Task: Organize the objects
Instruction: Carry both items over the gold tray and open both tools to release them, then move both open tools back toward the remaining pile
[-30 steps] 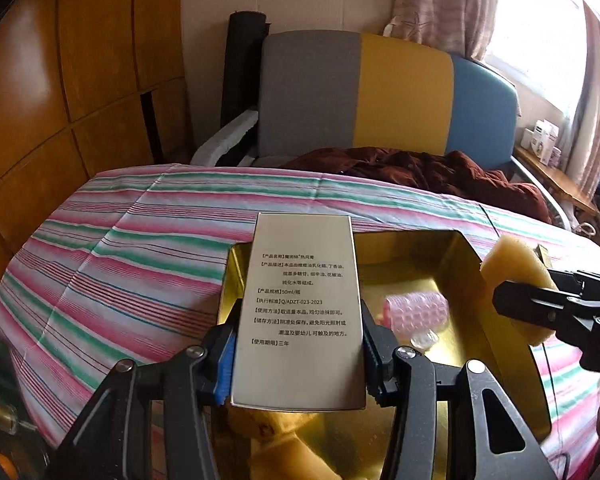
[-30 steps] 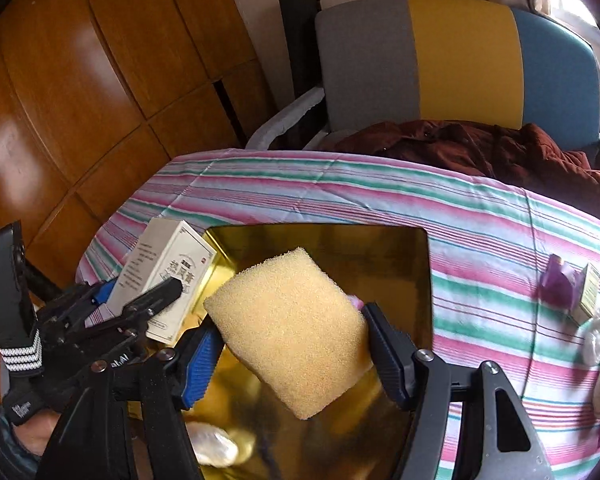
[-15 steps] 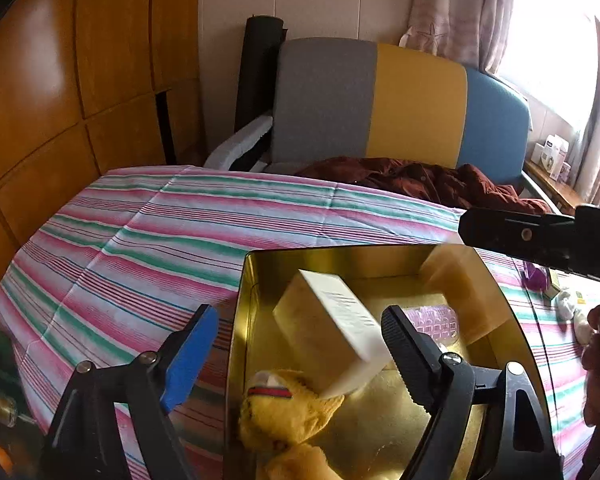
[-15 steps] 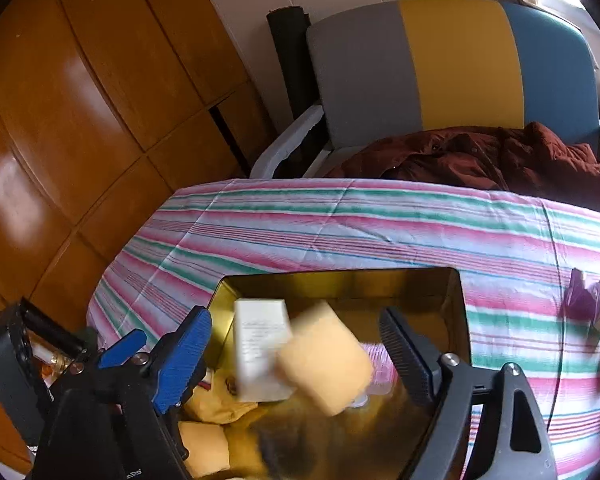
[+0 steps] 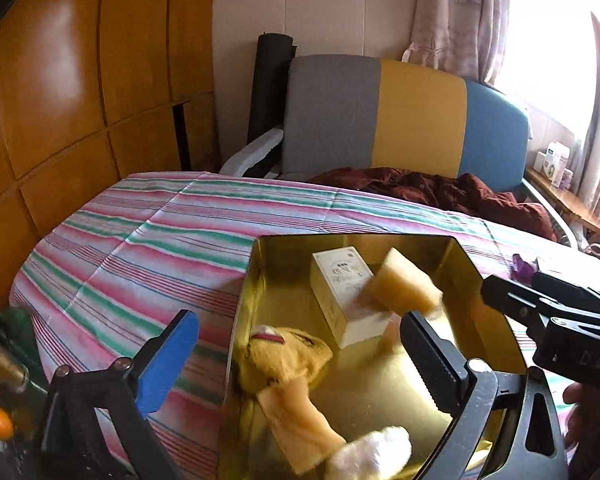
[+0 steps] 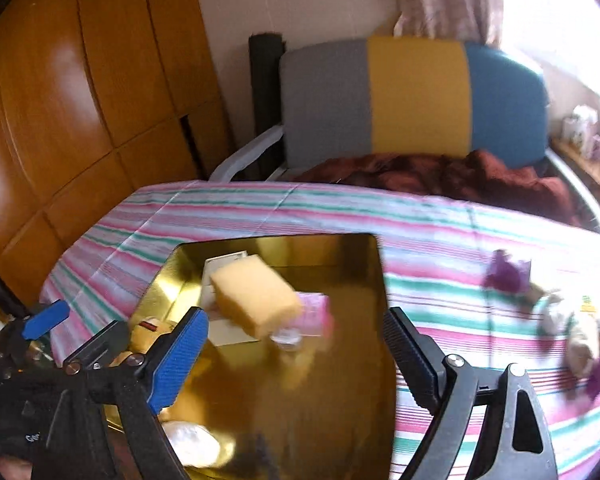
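A tin tray (image 5: 496, 316) sits on the counter (image 5: 160, 240), which a striped cloth covers. In the tray, a small box (image 5: 342, 288) lies toward twelve o'clock, with a sponge (image 5: 404, 286) against its three o'clock side. A plush toy (image 5: 284, 364) lies at the tray's seven o'clock. Beyond the counter, at twelve o'clock, stands a chair (image 5: 380, 116) with a crumpled cloth (image 5: 440, 192) on its seat. Small items (image 6: 508, 272) lie on the counter at the tray's three o'clock.

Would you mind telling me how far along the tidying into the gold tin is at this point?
Done: the white box, yellow sponge, pink roller and yellow plush toy are inside the gold tin. In hand: nothing; the left gripper and right gripper have just been opening and stand empty. Left: the purple item and small pale toys on the striped cloth.
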Tool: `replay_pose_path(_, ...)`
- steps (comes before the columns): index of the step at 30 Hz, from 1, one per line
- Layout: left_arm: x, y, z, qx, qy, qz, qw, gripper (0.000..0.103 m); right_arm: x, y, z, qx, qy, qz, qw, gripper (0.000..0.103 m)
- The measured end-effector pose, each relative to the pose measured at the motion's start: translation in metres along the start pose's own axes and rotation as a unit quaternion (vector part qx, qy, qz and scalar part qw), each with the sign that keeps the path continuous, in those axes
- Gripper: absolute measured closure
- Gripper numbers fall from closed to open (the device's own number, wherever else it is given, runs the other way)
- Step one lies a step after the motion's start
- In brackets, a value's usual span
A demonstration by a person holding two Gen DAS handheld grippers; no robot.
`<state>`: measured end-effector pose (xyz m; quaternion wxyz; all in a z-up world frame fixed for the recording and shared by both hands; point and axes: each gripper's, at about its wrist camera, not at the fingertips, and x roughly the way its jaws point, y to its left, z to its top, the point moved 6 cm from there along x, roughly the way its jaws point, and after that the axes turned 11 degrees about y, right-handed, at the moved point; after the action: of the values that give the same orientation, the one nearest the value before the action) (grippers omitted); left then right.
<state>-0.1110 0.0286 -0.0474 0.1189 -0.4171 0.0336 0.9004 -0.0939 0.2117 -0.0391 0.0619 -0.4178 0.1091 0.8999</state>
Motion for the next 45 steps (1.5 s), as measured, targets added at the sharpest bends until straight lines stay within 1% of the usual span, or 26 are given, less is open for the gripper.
replay_pose_path(1, -0.002, -0.001, -0.003, 0.000, -0.001, -0.001, 1.0000, 0.001, -0.005, 0.000, -0.003, -0.002, -0.008, -0.007, 1.000, 0.012)
replay_pose_path(3, -0.004, -0.004, -0.007, 0.001, 0.000, -0.002, 1.0000, 0.001, -0.019, -0.008, -0.007, -0.003, -0.034, -0.035, 0.999, 0.012)
replay_pose_path(5, -0.006, -0.006, -0.011, 0.004, 0.002, 0.001, 1.0000, 0.001, -0.032, -0.016, -0.010, 0.003, -0.060, -0.050, 0.997, 0.012)
replay_pose_path(6, -0.007, -0.007, -0.014, 0.003, 0.001, 0.004, 1.0000, 0.001, -0.037, -0.020, -0.011, 0.008, -0.068, -0.051, 0.996, 0.012)
replay_pose_path(7, -0.009, -0.009, -0.017, 0.005, -0.001, 0.004, 1.0000, 0.001, -0.040, -0.024, -0.012, 0.020, -0.069, -0.045, 0.996, 0.012)
replay_pose_path(8, -0.011, -0.011, -0.019, 0.007, -0.002, 0.004, 1.0000, 0.001, -0.039, -0.030, -0.014, 0.043, -0.055, -0.025, 0.997, 0.012)
replay_pose_path(10, -0.014, -0.016, -0.023, 0.014, -0.004, 0.007, 0.9999, 0.000, -0.037, -0.038, -0.019, 0.076, -0.032, 0.035, 0.996, 0.012)
replay_pose_path(11, -0.015, -0.018, -0.025, 0.018, -0.004, 0.006, 0.9998, 0.000, -0.036, -0.041, -0.021, 0.087, -0.031, 0.045, 0.995, 0.012)
replay_pose_path(12, -0.016, -0.019, -0.026, 0.021, -0.004, 0.006, 0.9998, 0.000, -0.037, -0.045, -0.023, 0.096, -0.032, 0.043, 0.994, 0.012)
replay_pose_path(13, -0.018, -0.021, -0.027, 0.023, -0.006, 0.007, 0.9997, 0.000, -0.038, -0.048, -0.025, 0.097, -0.035, 0.030, 0.994, 0.012)
replay_pose_path(15, -0.021, -0.023, -0.028, 0.026, -0.008, 0.009, 0.9996, 0.000, -0.038, -0.049, -0.028, 0.090, -0.035, 0.019, 0.995, 0.013)
replay_pose_path(19, -0.024, -0.024, -0.029, 0.029, -0.019, 0.027, 0.9990, 0.000, -0.040, -0.051, -0.032, 0.087, -0.035, 0.016, 0.995, 0.013)
replay_pose_path(24, -0.026, -0.027, -0.029, 0.035, -0.024, 0.035, 0.9985, 0.000, -0.040, -0.054, -0.038, 0.081, -0.035, 0.005, 0.996, 0.013)
replay_pose_path(29, -0.026, -0.031, -0.031, 0.042, -0.022, 0.031, 0.9984, 0.000, -0.043, -0.057, -0.042, 0.076, -0.035, -0.005, 0.996, 0.013)
replay_pose_path(36, -0.024, -0.039, -0.034, 0.051, -0.012, 0.015, 0.9985, 0.000, -0.042, -0.065, -0.048, 0.078, -0.030, -0.012, 0.996, 0.013)
replay_pose_path(40, -0.022, -0.045, -0.036, 0.065, -0.010, 0.022, 0.9976, 0.000, -0.043, -0.075, -0.050, 0.083, -0.028, -0.020, 0.996, 0.013)
replay_pose_path(45, -0.021, -0.053, -0.038, 0.087, -0.013, 0.030, 0.9957, 0.000, -0.047, -0.096, -0.053, 0.093, -0.025, -0.042, 0.994, 0.013)
